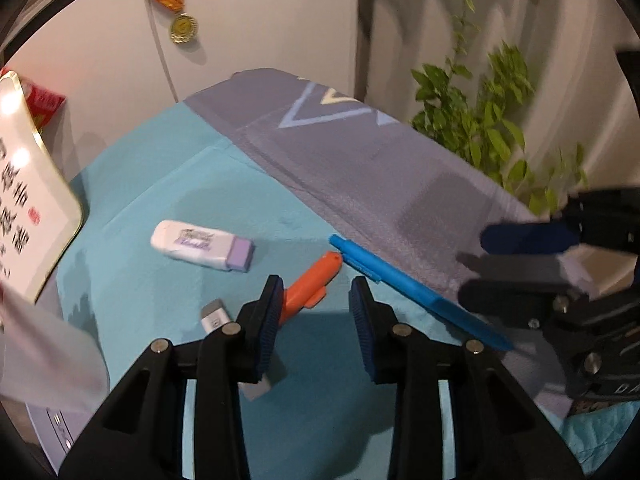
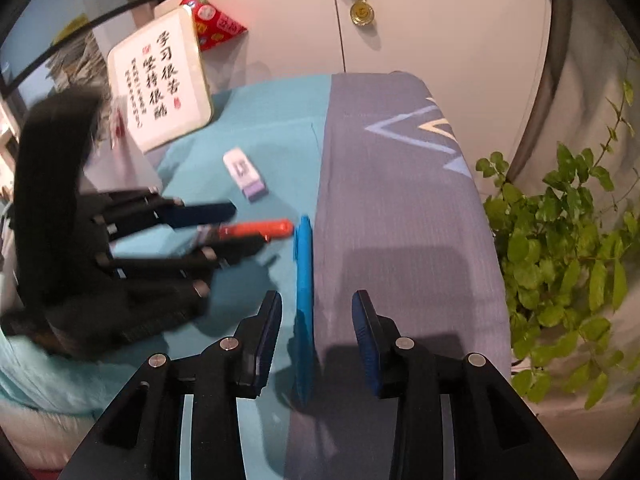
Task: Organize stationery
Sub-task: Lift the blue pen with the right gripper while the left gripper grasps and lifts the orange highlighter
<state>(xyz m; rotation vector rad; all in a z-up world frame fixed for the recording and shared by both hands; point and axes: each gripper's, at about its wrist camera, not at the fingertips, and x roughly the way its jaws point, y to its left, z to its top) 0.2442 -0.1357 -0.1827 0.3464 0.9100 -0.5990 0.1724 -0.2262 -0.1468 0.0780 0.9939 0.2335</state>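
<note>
An orange pen (image 1: 310,292) lies on the teal cloth, its rear end between the fingers of my open, empty left gripper (image 1: 316,292). It also shows in the right wrist view (image 2: 256,230). A blue pen (image 1: 416,286) lies along the teal-grey seam. In the right wrist view the blue pen (image 2: 304,300) lies between the fingers of my open, empty right gripper (image 2: 316,308). A white and purple correction tape (image 1: 204,245) lies to the left. It also shows in the right wrist view (image 2: 245,174). A small silver and white item (image 1: 216,316) sits by the left finger.
A framed calligraphy board (image 2: 160,78) leans at the table's back left. A green plant (image 2: 568,240) stands off the right edge. A medal (image 2: 362,12) hangs on the white wall behind. The grey cloth (image 2: 400,200) covers the table's right side.
</note>
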